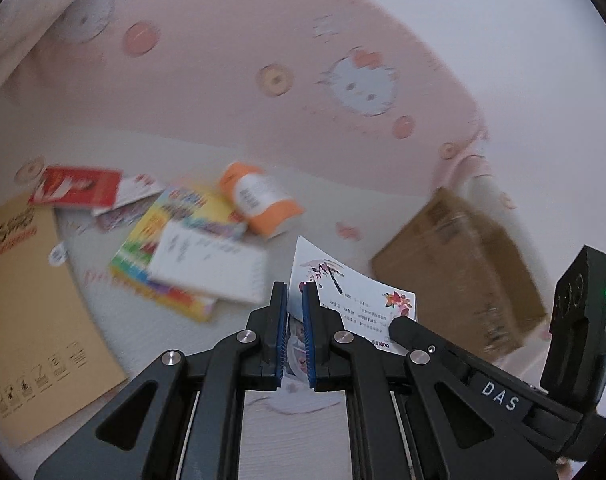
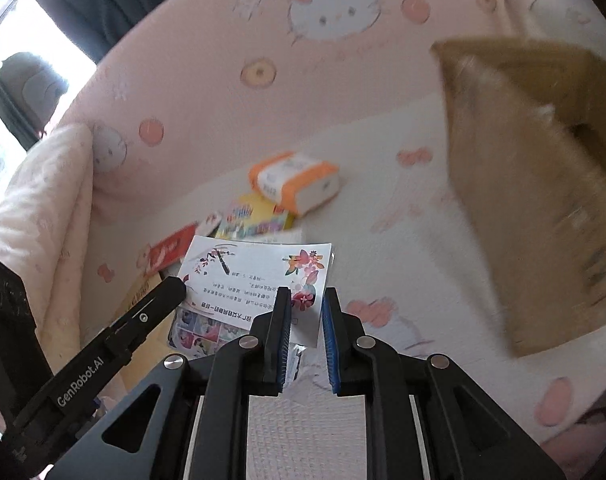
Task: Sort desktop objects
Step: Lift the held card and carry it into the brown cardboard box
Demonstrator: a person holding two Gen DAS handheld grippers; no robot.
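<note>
Left gripper (image 1: 295, 292) holds leaflet (image 1: 355, 300) off the bed.
Fingers pinch its edge, likely for box (image 1: 459, 276); right gripper (image 2: 306, 300) slightly parted, empty.

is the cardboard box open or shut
Open: in the right wrist view the cardboard box shows a dark hollow at its top, with no flap across it.

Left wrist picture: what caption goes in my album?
Left tongs pinch a flowery leaflet near a cardboard box.
</note>
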